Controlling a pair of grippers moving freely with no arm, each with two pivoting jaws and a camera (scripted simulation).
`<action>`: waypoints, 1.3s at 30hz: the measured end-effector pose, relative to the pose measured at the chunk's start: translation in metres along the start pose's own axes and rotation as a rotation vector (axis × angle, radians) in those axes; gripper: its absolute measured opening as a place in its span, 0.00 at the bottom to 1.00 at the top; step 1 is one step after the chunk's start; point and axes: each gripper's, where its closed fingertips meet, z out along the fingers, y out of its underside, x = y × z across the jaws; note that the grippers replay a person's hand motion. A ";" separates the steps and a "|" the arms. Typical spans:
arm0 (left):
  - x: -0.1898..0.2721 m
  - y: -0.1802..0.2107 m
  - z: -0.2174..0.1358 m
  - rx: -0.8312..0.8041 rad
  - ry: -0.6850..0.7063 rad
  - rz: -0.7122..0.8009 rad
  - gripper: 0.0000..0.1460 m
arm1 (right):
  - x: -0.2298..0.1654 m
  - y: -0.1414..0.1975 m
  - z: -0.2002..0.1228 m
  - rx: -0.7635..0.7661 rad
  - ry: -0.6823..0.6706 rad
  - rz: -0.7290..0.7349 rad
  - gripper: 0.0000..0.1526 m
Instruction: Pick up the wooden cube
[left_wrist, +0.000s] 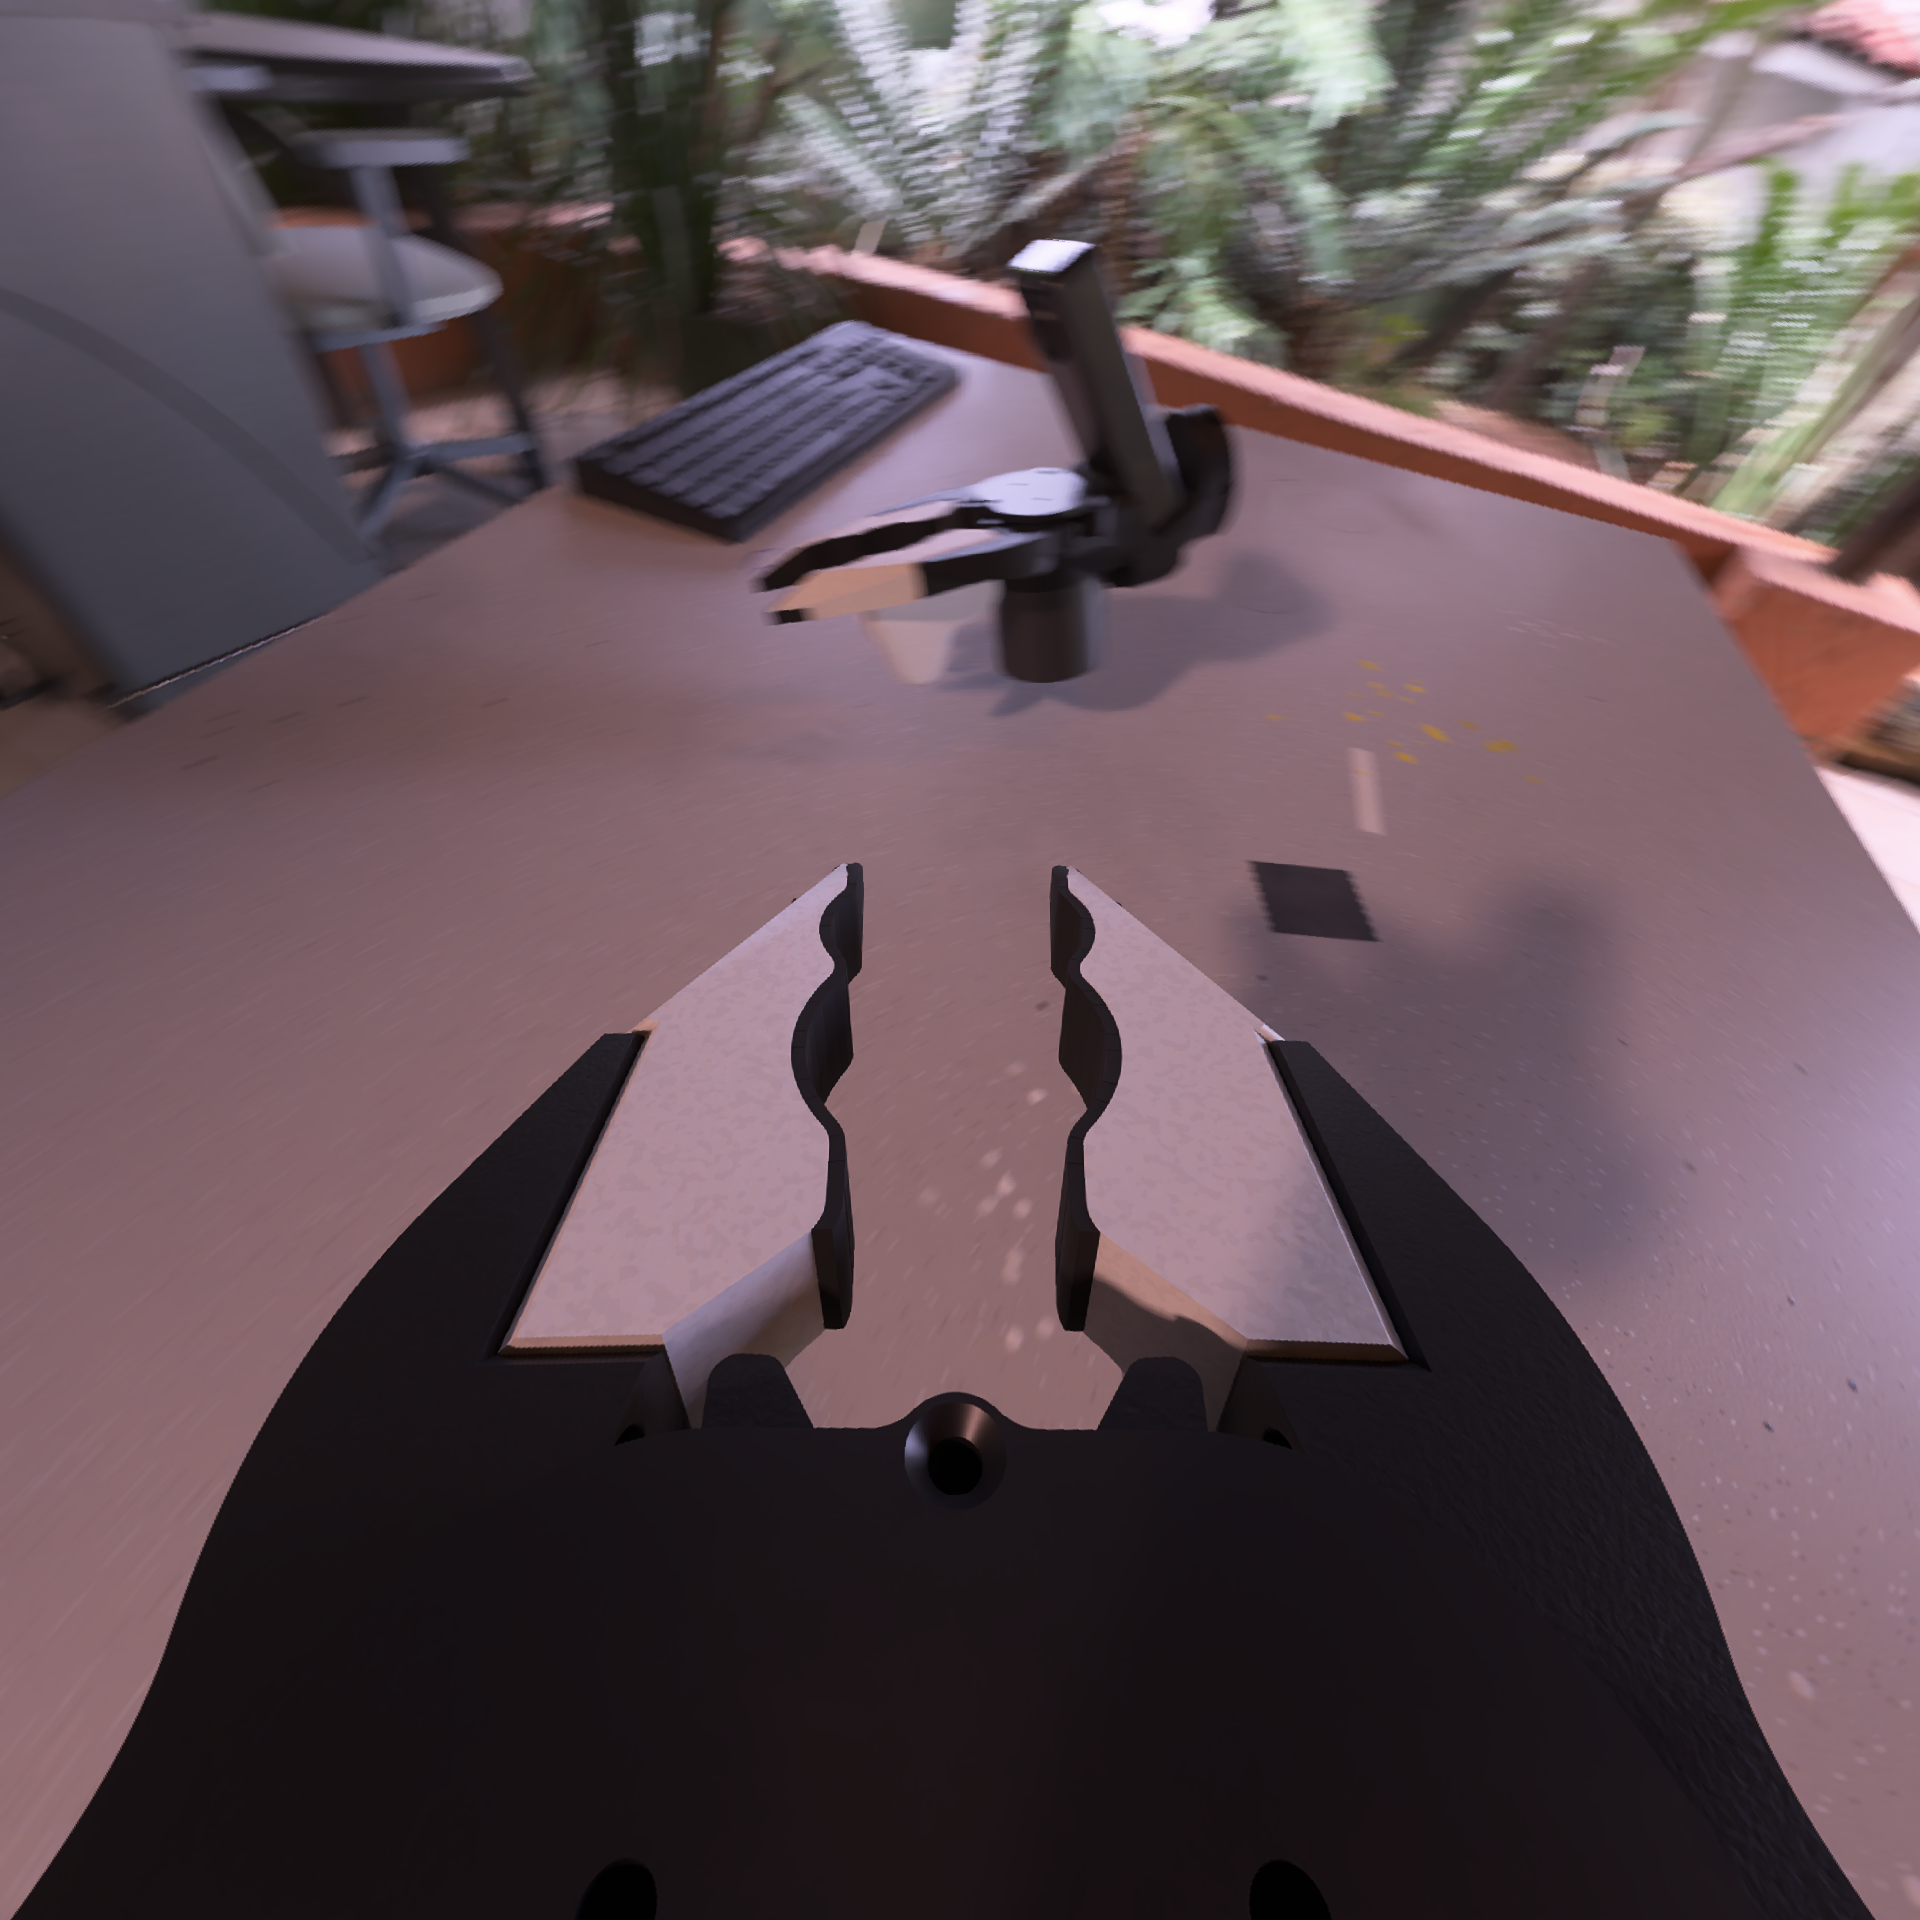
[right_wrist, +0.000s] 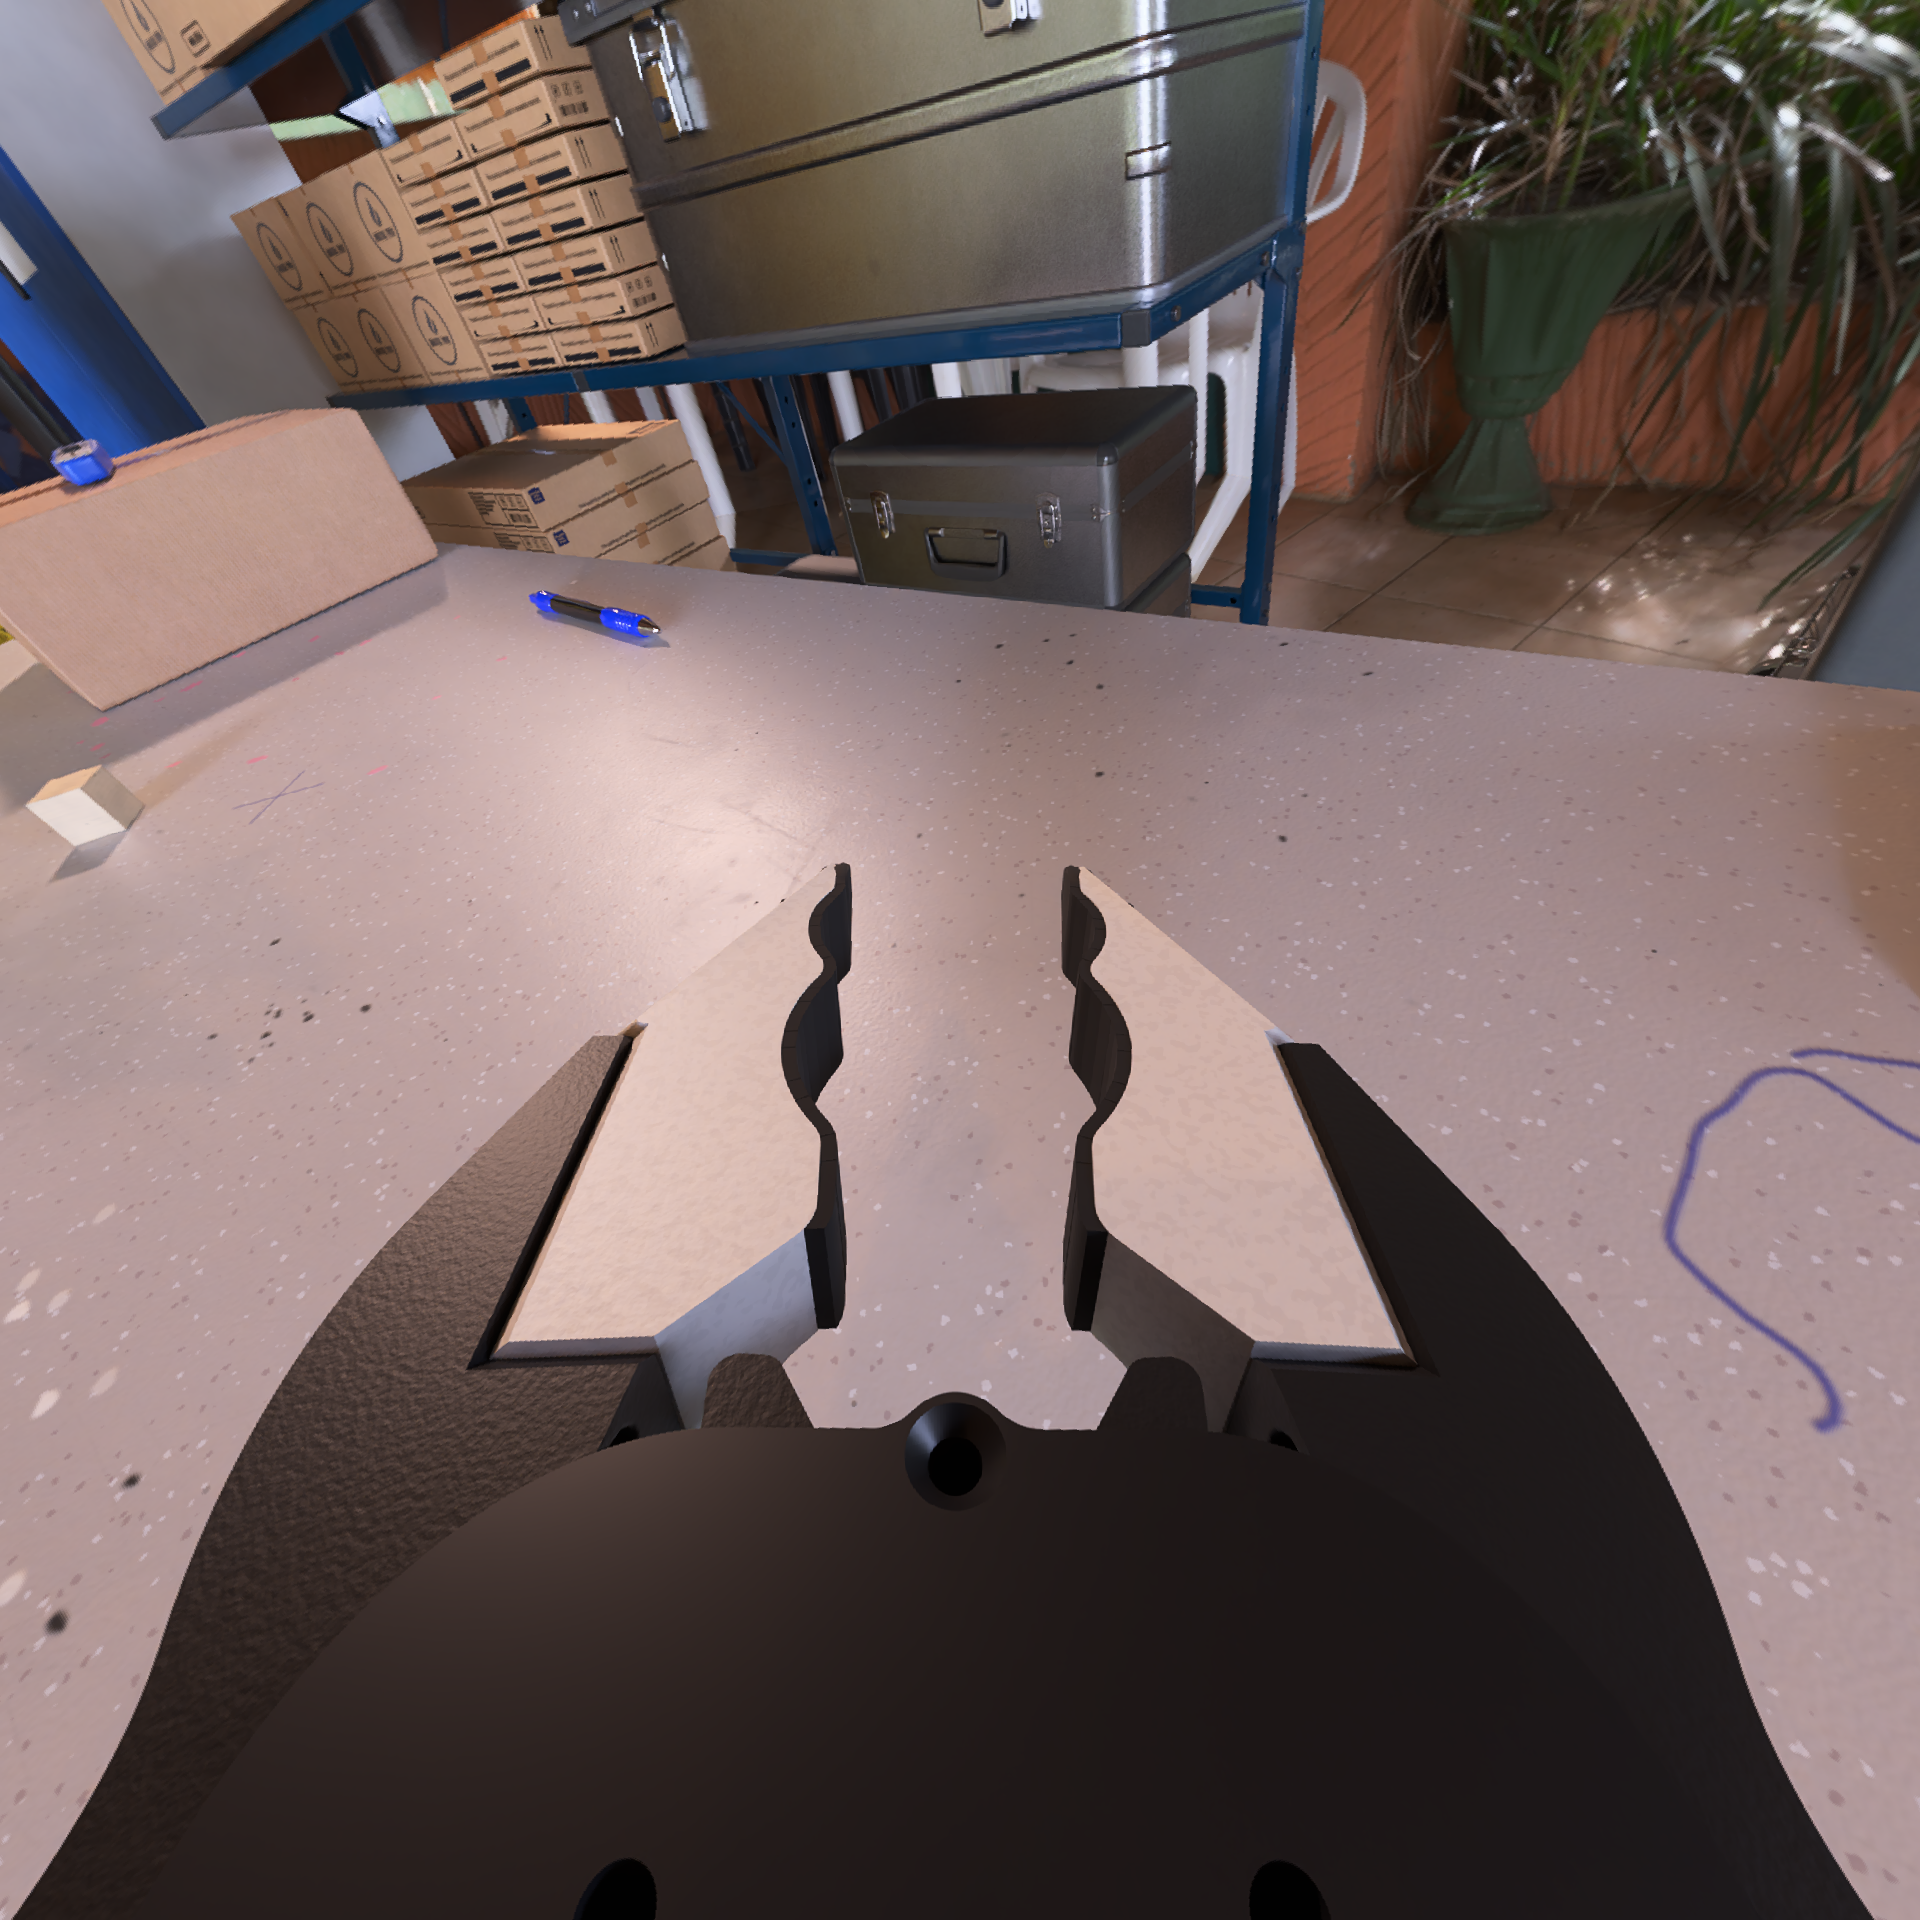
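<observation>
The wooden cube (right_wrist: 83, 805) is small and pale and sits on the table at the far left of the right wrist view, well left of and beyond my right gripper (right_wrist: 956, 878). That gripper is open and empty, low over the speckled table. My left gripper (left_wrist: 956, 878) is open and empty over the brownish table. The cube does not show in the left wrist view. The right gripper also shows farther off in the left wrist view (left_wrist: 790, 592), blurred, with its jaws apart.
A blue pen (right_wrist: 594, 615) lies beyond the cube. A cardboard box (right_wrist: 187, 540) stands at the far left. A black keyboard (left_wrist: 769, 426) lies at the table's far side. A small black patch (left_wrist: 1311, 902) lies right of my left gripper. Shelving with cases stands behind the table.
</observation>
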 end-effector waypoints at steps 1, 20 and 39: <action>-0.012 -0.005 -0.017 -0.016 -0.076 -0.026 0.25 | -0.001 0.000 0.000 -0.002 -0.004 -0.001 0.26; -0.170 0.193 -0.220 -1.098 -0.553 -0.508 0.26 | -0.008 0.001 -0.007 -0.004 0.000 -0.022 0.25; -0.141 0.007 -0.116 -0.557 -0.637 0.202 0.18 | -0.014 0.001 0.002 -0.017 -0.026 -0.049 0.23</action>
